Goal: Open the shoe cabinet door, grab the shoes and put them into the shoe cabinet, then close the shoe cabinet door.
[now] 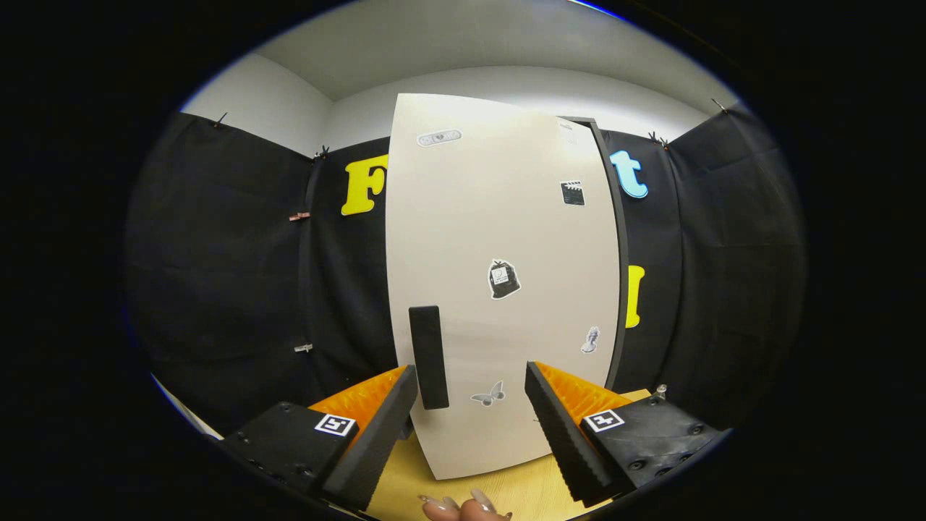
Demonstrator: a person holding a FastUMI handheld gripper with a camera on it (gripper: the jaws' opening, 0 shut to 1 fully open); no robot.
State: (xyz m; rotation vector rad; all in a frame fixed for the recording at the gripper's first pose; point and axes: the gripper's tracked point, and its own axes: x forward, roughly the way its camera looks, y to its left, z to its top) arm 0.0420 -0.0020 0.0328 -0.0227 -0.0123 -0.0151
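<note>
Booth wall: black cloth (239,275) hangs behind and to both sides of the cabinet, held by small clips.
Shoe cabinet: a tall pale cabinet stands on the desk straight ahead of the tool, with a dark side edge (613,246) showing along its right.
Shoe cabinet door: the white door (499,239) faces the camera and lies flat against the cabinet front, so it looks closed; several small stickers dot it, among them a butterfly sticker (488,395) low down between the fingers.
Desk: light wood desk (521,488) under the cabinet, seen between and below the fingers.
Tool: the tool (470,394) is spread wide, gripping nothing; its fingers flank the lower part of the door.
Door handle: a dark upright bar handle (428,357) near the door's left edge, just ahead of the left finger, seemingly not touched.
Hand: fingertips of a person's hand (463,508) show low between the fingers, cut off.
Hidden: cabinet interior is concealed behind the door.
</note>
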